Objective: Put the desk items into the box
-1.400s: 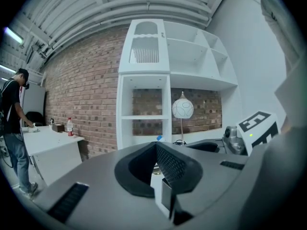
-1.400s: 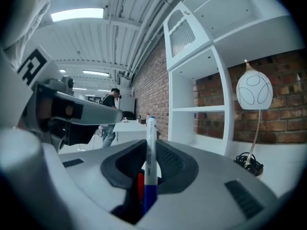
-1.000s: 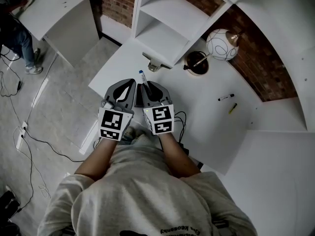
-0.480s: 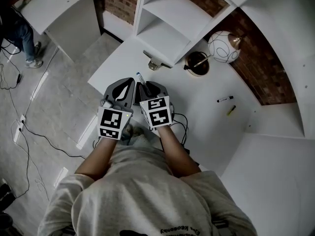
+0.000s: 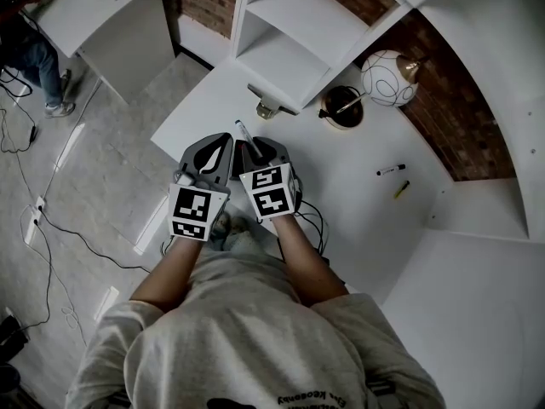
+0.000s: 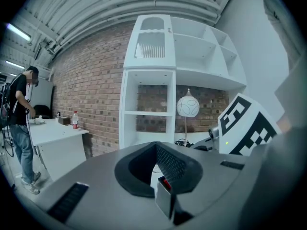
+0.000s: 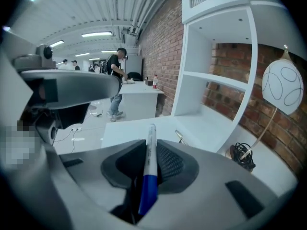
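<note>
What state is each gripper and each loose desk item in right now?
Right gripper: jaws shut on the pen.
Pen: held, tip sticking out past the jaws.
Left gripper: jaws shut on a small grey block.
Black marker: lying on the desk, untouched.
Yellow item: lying on the desk, untouched.

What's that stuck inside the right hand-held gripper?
A marker, white with a blue end, clamped in the right hand-held gripper between its jaws. The blue end's tip is hidden below them.

Three markers (image 5: 391, 169), two claws (image 5: 253, 143)
</note>
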The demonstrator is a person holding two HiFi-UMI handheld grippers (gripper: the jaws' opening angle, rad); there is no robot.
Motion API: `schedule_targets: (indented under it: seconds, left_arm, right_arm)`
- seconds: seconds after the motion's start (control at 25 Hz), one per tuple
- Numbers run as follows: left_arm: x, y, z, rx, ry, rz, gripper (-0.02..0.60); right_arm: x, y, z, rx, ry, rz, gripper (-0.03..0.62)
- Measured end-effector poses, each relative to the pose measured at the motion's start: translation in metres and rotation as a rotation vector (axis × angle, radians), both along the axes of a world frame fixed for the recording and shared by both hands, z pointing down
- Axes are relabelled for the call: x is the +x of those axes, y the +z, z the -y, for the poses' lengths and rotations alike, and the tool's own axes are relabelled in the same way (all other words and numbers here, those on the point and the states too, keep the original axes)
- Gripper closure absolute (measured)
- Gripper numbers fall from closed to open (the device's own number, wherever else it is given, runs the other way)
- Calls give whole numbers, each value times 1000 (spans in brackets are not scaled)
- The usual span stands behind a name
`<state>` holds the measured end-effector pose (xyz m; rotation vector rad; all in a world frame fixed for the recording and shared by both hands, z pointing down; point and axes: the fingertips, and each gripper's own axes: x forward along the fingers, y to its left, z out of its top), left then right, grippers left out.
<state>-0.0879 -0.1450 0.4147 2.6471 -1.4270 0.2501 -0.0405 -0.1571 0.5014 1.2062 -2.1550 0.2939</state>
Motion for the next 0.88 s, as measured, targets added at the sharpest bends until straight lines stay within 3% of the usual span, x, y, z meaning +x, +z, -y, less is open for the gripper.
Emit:
schedule_targets:
  seconds: [0.16, 0.32, 0.88]
  left_arm:
    - [0, 1, 0, -2, -5, 2, 577]
    - [-2, 2, 0, -4, -12, 4, 577]
    - [12, -2, -6, 3, 14, 9, 577]
  right_arm:
    - [-5, -12, 2, 109, -32, 63, 513]
    - [-3, -13, -4, 110, -43, 69, 513]
    - [26, -24, -49, -51, -117, -28, 513]
